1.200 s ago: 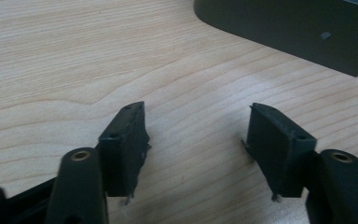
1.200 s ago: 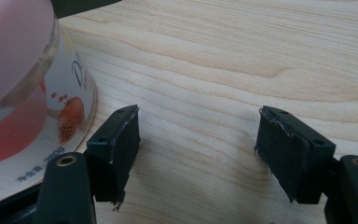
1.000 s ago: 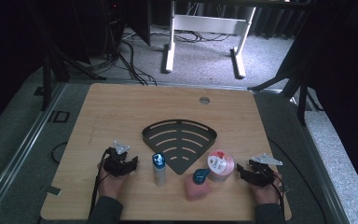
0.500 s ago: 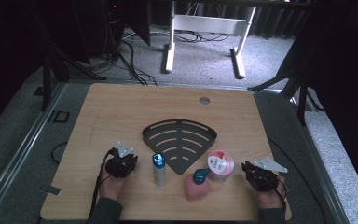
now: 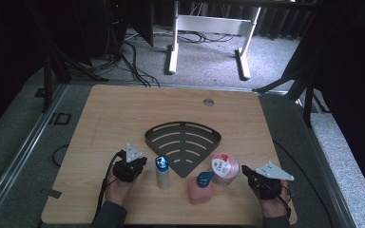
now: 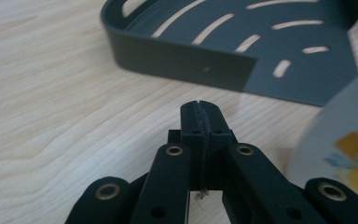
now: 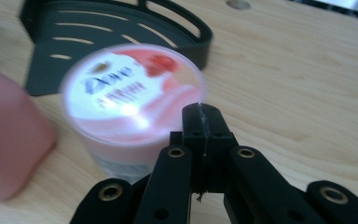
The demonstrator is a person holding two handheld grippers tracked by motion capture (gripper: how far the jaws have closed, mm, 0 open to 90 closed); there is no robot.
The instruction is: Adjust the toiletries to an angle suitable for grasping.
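A: Where are the two grippers seen?

B: In the high view the left gripper [image 5: 141, 163] is found at the lower left of the frame, beside a slim bottle [image 5: 161, 172] with a blue cap. The right gripper [image 5: 245, 171] is found at the lower right, just beside a white and pink jar [image 5: 225, 167].

A: How are the jaws set?

B: Both pairs are pressed together with nothing between them, as is seen in each gripper view.

A: And the other things?

B: A dark slotted shelf [image 5: 183, 142] is laid at the middle of the table [image 5: 123, 109]. A pink bottle [image 5: 199, 191] is stood at the lower middle, touching the jar as far as can be told.
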